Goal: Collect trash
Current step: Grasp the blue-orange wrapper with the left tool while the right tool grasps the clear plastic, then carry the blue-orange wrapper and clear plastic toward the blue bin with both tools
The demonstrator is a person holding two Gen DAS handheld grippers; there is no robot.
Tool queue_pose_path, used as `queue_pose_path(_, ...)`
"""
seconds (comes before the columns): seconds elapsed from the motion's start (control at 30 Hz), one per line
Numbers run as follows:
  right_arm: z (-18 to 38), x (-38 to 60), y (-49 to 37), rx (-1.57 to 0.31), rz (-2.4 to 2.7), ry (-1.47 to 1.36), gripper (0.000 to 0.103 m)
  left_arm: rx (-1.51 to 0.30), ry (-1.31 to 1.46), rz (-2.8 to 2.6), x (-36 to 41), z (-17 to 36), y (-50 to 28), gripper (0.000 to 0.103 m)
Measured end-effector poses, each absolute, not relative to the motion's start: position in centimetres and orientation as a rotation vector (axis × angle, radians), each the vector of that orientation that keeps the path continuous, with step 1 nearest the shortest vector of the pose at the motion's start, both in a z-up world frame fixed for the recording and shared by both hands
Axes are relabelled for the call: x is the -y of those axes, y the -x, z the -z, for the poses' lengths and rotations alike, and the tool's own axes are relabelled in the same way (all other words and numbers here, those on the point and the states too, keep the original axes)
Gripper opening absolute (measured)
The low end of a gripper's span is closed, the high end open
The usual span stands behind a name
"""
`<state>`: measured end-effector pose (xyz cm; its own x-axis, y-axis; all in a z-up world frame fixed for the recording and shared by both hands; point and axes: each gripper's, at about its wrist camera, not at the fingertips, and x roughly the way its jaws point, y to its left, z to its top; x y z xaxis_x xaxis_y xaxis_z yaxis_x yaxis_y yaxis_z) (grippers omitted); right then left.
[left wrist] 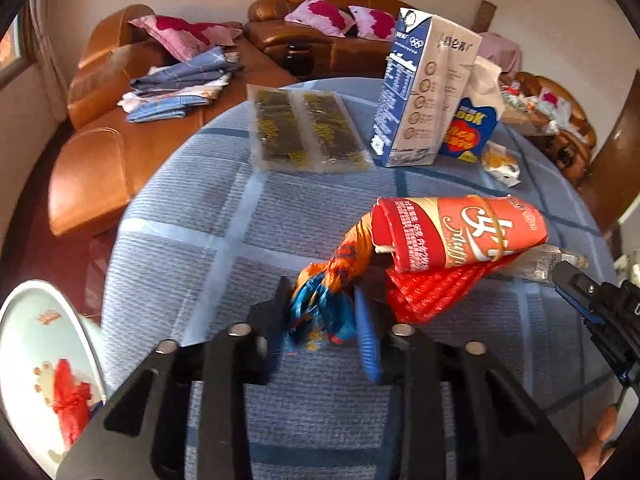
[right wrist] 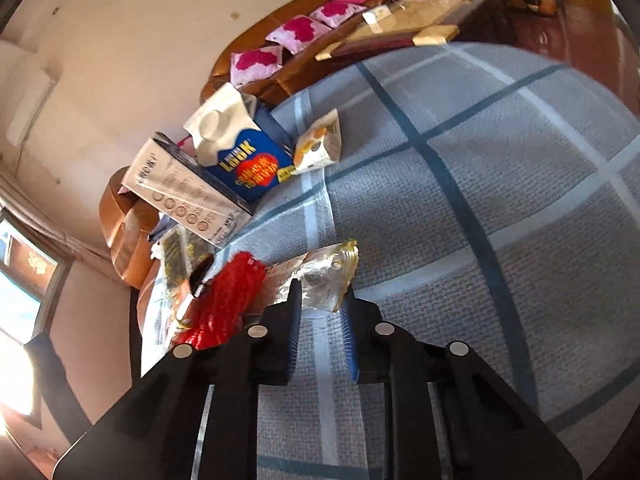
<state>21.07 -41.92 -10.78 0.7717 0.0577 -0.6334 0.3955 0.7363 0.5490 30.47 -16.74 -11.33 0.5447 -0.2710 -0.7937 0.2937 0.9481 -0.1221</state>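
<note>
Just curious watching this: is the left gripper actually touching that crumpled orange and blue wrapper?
Touching. In the left wrist view, the left gripper's fingers press on both sides of the wrapper.

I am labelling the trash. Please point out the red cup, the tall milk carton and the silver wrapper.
red cup [left wrist: 472, 232]: left wrist view, printed side.
tall milk carton [left wrist: 424, 92]: left wrist view, front face.
silver wrapper [right wrist: 324, 276]: right wrist view, crumpled middle.
</note>
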Motion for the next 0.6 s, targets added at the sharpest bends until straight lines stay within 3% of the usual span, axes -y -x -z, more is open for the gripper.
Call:
queue_pose_path(0.3,8.2,41.8,-17.6,-0.591,0.202,-0.685,0.006,-0.916,0.028,0.339,14.5,9.9,-27.5,0.026)
queue_pose_path(0.6,7.6,41.6,-14.0,-0.558,0.199,-0.661,0.004,-0.844,-0.006,0.3,12.8,7.6,-23.3,0.026)
